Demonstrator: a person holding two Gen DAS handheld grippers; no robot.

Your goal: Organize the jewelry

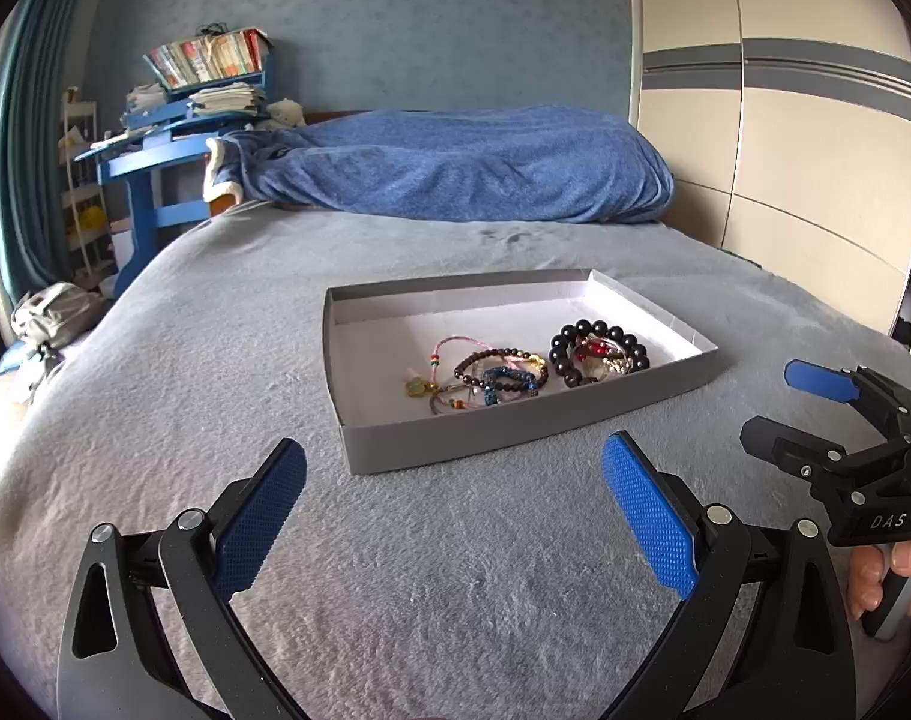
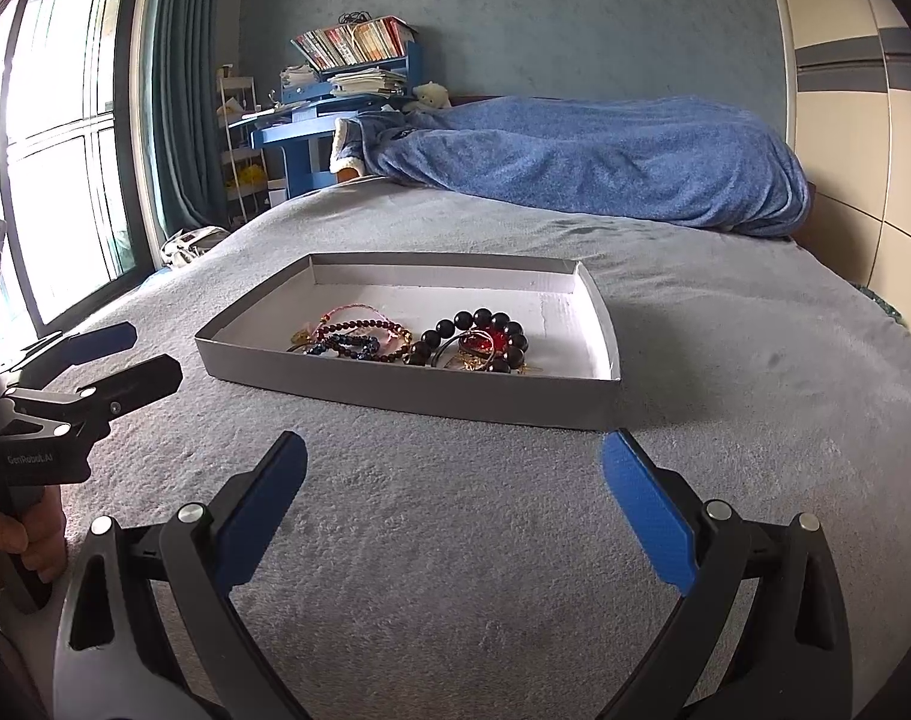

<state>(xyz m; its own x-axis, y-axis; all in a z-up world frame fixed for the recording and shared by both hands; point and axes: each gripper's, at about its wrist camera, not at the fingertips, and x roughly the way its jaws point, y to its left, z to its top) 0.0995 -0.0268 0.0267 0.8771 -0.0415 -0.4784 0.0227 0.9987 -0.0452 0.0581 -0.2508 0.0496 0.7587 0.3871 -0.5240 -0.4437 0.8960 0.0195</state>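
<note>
From the left wrist camera, the left gripper (image 1: 455,474) is hovering low over the grey bedspread (image 1: 185,390) with its jaws spread wide and nothing between them. The shallow grey box (image 1: 515,426) is lying straight ahead and a little to the right, its long axis running left to right across the view. Inside it, the jewelry is sitting in two clumps toward the right half: a tangle of thin bracelets (image 1: 485,375) and, just beside it, a ring of big dark beads (image 1: 599,351) around some smaller red and pale pieces. An exact count of strands is hard to make; at least four thin ones are showing. The right gripper (image 1: 779,402) is coming in from the right edge, also gaping and empty.

From the right wrist camera, the box is lying ahead and slightly left, with the dark bead ring (image 2: 482,339) nearer this gripper (image 2: 455,474) than the thin bracelets, so the right hand seems better placed for it.
</note>
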